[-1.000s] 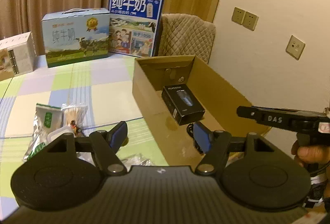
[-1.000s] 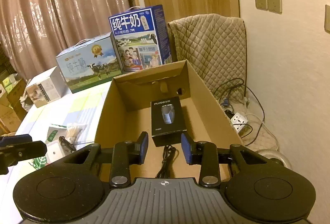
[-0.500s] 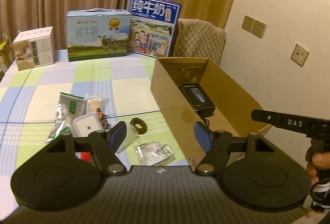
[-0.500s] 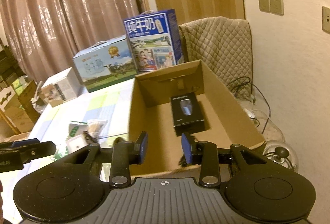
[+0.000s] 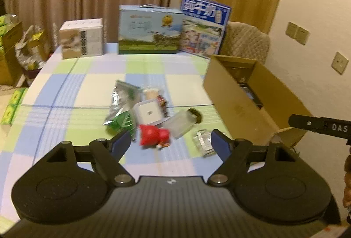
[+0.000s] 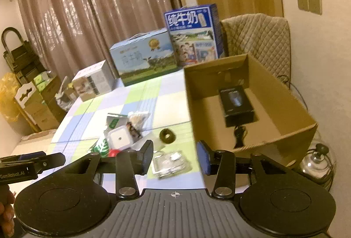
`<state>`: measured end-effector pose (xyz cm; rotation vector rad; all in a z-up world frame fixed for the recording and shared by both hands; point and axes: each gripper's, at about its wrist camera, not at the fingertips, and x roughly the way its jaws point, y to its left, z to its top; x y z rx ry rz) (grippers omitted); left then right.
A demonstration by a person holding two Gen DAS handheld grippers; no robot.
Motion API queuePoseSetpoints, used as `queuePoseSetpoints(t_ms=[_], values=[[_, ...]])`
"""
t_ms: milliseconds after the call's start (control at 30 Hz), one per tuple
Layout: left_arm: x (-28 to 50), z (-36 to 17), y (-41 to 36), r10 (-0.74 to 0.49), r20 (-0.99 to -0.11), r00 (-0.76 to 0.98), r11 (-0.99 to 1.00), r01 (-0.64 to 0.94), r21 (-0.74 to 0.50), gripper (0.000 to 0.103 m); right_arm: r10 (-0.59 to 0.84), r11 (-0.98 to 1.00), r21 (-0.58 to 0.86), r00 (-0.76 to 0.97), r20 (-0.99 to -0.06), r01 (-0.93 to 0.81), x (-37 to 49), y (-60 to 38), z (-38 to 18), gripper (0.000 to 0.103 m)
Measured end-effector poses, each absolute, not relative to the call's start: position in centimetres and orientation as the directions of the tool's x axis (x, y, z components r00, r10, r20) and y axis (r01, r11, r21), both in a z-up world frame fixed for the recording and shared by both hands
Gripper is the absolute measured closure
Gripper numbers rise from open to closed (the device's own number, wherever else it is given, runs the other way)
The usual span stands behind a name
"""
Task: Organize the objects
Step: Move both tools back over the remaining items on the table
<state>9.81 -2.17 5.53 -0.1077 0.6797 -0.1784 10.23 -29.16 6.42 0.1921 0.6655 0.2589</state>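
A heap of small items lies on the checked tablecloth (image 5: 65, 93): a green packet (image 5: 121, 106), a white square box (image 5: 148, 112), a red item (image 5: 154, 136), a clear jar with a dark lid (image 5: 182, 123) and a clear wrapped pack (image 5: 203, 142). My left gripper (image 5: 172, 142) hovers just short of the heap, its jaws opening, with nothing between them. My right gripper (image 6: 175, 158) is above the clear pack (image 6: 170, 164), beside the open cardboard box (image 6: 285, 102), jaws opening and empty. A black carton (image 6: 237, 104) and a dark cable lie inside the box.
Two milk cartons (image 5: 150, 29) (image 5: 204, 26) and a small white carton (image 5: 82, 38) stand along the table's far edge. A quilted chair back (image 6: 256, 36) is behind the cardboard box. Stacked boxes sit on the floor at the left (image 6: 39, 102).
Both views have swung left, from the cardboard box to the heap of items on the table. Both grippers' jaws stand wider than before.
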Motion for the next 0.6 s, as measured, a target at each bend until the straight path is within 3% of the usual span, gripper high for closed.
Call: queuePoseSetpoints(t_ms=[333,600], values=[[9.1,3.6,1.3,-0.146,-0.642,0.753,0.986,0.056,-0.159,0.021,0.320,0.947,0.230,0.715,-0.621,-0.225,9.3,-25.9,3.9,0.040],[10.2,2.1,2.2,-0.108,-0.660,0.743,0.991,0.032,-0.127,0.010,0.301,0.953,0.175,0.712,-0.634,-0.247,10.4,-23.2,1.7,0.027]])
